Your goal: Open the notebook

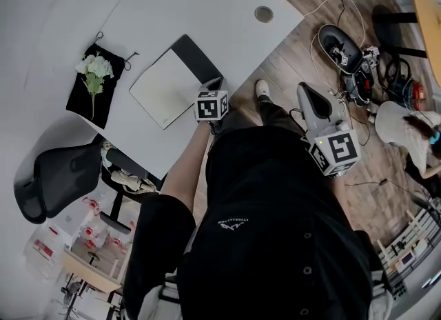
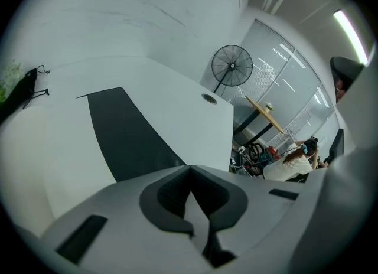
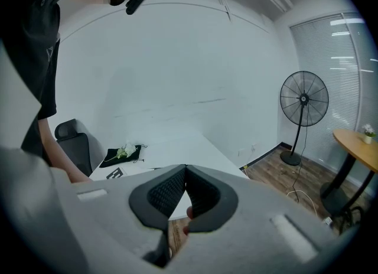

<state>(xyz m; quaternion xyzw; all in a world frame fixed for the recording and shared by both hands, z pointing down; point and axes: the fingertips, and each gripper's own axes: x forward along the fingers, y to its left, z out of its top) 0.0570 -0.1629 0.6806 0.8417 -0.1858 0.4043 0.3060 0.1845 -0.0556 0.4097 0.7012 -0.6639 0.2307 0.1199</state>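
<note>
Notebook with white pages and a black cover [image 1: 162, 87] lies flat on the white rectangular table [image 1: 207, 8], close to the near edge, about midway along it. A white leaf faces up; the black cover panel [image 1: 196, 56] lies flat beside it on the side toward the round grey cable grommet [image 1: 263, 14].

Left claw [image 1: 217, 85] sits at the table's near edge, just beside the notebook's nearest corner, angled down. Left gripper view: jaw tips pressed together, nothing between them; the black panel [image 2: 130, 137] stretches across the table ahead of the claw [image 2: 190, 168].

Right claw [image 1: 303, 91] hangs off the table, over the wooden floor [image 1: 289, 63], well apart from the notebook. Right gripper view: the claw's [image 3: 185, 168] tips meet, empty; only floor shows through the gap below them.

Toward the far left corner: 1 black drawstring pouch [image 1: 79, 98] with white artificial flowers [image 1: 95, 67] on top. 1 black office chair [image 1: 58, 177] stands off the table's left end. 1 black standing fan [image 3: 303, 98] against the far wall.
</note>
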